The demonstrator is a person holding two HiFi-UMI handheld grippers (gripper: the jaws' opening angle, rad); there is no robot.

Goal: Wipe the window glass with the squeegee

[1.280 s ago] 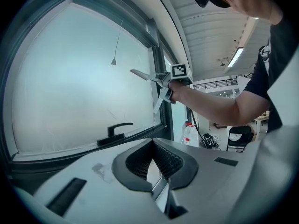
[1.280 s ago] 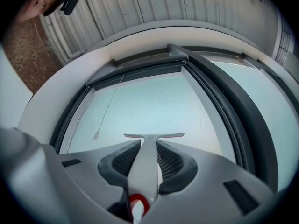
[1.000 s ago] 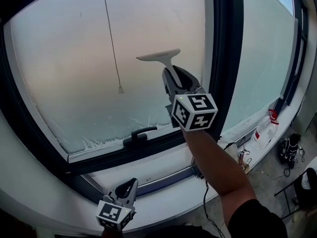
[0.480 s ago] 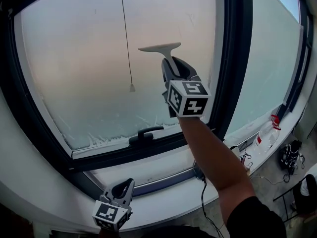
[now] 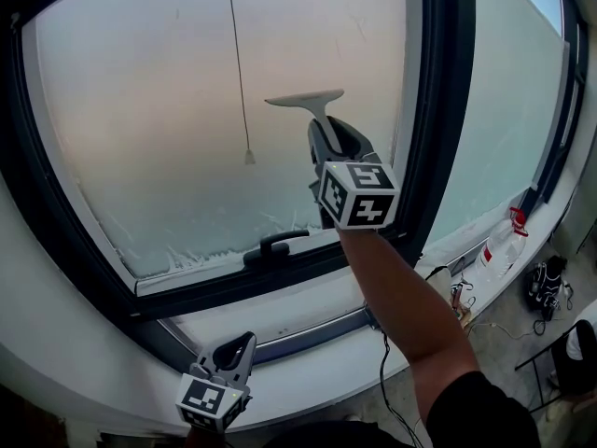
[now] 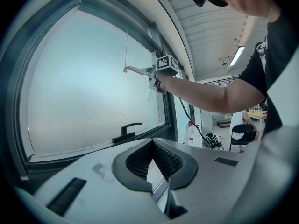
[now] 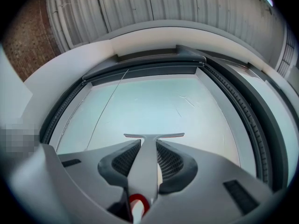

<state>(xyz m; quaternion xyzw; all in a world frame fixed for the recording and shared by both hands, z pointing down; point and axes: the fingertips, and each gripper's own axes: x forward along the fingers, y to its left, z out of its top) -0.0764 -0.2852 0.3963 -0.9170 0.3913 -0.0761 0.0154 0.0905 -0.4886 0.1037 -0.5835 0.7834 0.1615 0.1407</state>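
A grey squeegee point(image 5: 305, 98) has its blade flat against the frosted window glass point(image 5: 140, 110), in the upper middle of the pane. My right gripper point(image 5: 328, 138) is shut on the squeegee's handle, with the arm stretched up to the glass. In the right gripper view the handle runs between the two pads and the blade point(image 7: 154, 136) lies level across the glass point(image 7: 154, 106). The left gripper view shows the squeegee point(image 6: 138, 70) from the side. My left gripper point(image 5: 238, 345) hangs low by the sill, shut and holding nothing point(image 6: 153, 143).
A thin blind cord point(image 5: 238, 73) hangs down the pane left of the blade. A black window handle point(image 5: 270, 245) sits on the bottom frame. A thick dark mullion point(image 5: 438, 110) stands right of my arm. A spray bottle point(image 5: 499, 245) rests on the right sill.
The squeegee moved a little closer to the cord, rose slightly, then slid down a bit in the last half second. The left gripper stayed by the sill.
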